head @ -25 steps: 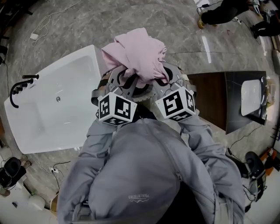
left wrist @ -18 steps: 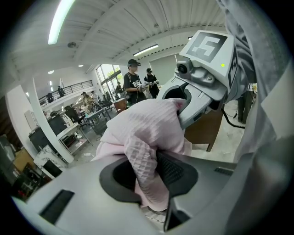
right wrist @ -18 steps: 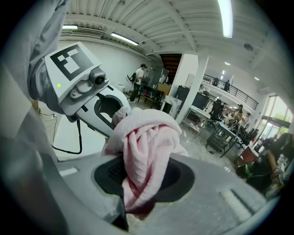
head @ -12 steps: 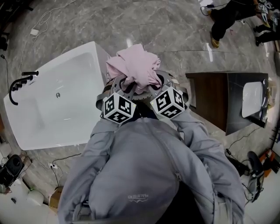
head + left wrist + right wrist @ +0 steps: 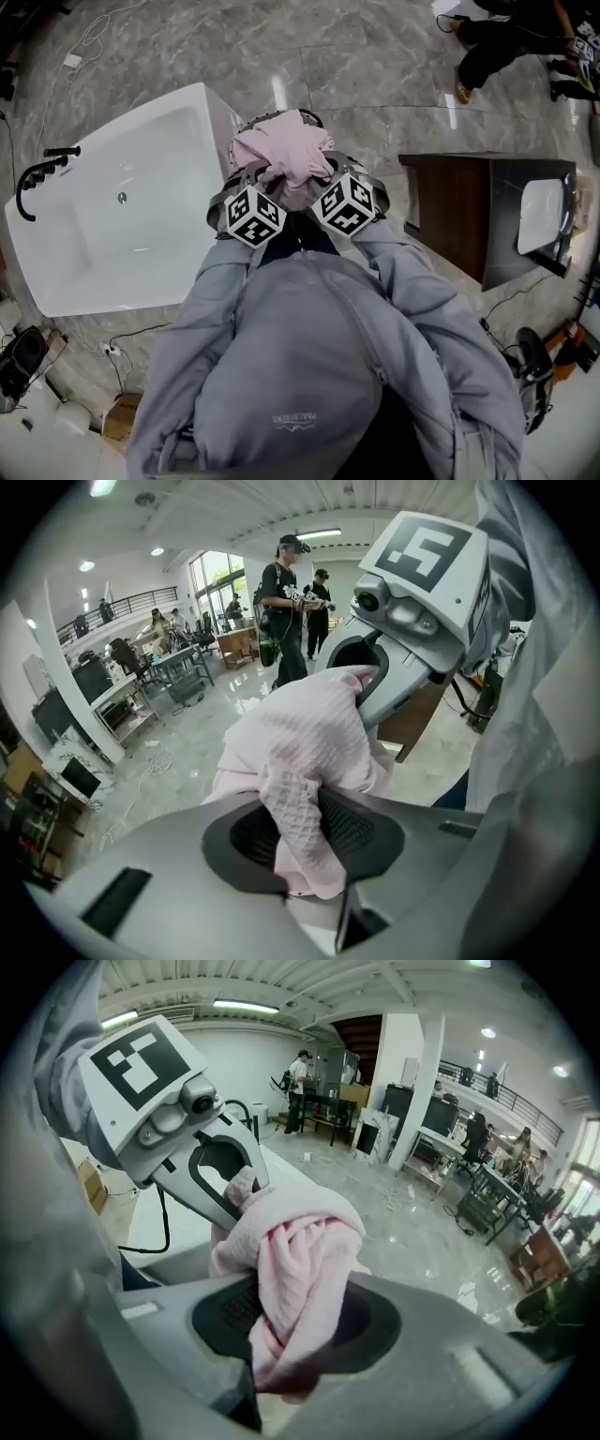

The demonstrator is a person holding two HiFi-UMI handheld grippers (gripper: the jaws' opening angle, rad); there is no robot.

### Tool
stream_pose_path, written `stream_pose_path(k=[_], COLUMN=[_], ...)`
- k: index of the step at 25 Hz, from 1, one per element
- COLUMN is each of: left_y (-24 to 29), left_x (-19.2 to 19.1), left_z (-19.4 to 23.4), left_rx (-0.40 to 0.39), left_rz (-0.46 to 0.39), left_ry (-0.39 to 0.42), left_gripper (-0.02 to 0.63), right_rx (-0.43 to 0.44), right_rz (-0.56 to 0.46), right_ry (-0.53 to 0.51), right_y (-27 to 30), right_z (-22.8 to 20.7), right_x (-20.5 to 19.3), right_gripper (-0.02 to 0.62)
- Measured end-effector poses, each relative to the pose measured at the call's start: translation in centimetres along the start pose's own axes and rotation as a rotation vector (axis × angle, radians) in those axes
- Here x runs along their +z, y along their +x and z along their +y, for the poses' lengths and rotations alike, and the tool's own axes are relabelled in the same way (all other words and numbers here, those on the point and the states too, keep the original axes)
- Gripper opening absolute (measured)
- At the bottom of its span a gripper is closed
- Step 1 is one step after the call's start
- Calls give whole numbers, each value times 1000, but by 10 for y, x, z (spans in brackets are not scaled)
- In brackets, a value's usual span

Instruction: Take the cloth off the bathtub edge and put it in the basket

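Together, left gripper (image 5: pixel 305 834) and right gripper (image 5: pixel 298 1321) clamp the pink cloth (image 5: pixel 281 150).

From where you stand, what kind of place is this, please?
Probably a large open workshop or lab staged as a bathroom: a white bathtub and a dark cabinet with a basin stand on stone floor, with desks and people beyond.

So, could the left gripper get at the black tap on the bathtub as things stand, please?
Probably not: the left gripper is shut on the cloth, shared with the right gripper, and the tap sits at the bathtub's far end.
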State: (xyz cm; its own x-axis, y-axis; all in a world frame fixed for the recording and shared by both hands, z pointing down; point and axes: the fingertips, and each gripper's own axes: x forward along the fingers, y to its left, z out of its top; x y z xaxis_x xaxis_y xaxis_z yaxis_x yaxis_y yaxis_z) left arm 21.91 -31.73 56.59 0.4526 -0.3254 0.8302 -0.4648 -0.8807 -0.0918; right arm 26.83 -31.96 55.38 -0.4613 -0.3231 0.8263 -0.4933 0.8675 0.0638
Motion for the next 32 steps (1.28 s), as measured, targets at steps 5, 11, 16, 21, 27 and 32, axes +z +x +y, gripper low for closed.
stream_pose_path(k=[5,11,16,21,27,32], left_y=[12,18,19,16,3,-26], left_x=[-11,-24,-31,-31,-19,4], left_z=[8,7,-1,-6,4,13], left_rx=[-4,-41,-57,-51,52,149], left_rz=[45,81,87,79,3,-118], left_ry=[-4,-43,-60,-63,-51,-71], left_gripper=[106,216,216,216,52,6], right_rx=[-19,15,29,39,4,-78], right_rz=[32,61,56,54,-32,-165], right_ry=[71,106,115,112,80,116], right_y=[17,21,22,21,8,-24], right_z=[-11,-14,-11,-2,4,-7], right_x=[-16,-21,-22,-24,-10,19], right_gripper=[123,143,144,144,101,5])
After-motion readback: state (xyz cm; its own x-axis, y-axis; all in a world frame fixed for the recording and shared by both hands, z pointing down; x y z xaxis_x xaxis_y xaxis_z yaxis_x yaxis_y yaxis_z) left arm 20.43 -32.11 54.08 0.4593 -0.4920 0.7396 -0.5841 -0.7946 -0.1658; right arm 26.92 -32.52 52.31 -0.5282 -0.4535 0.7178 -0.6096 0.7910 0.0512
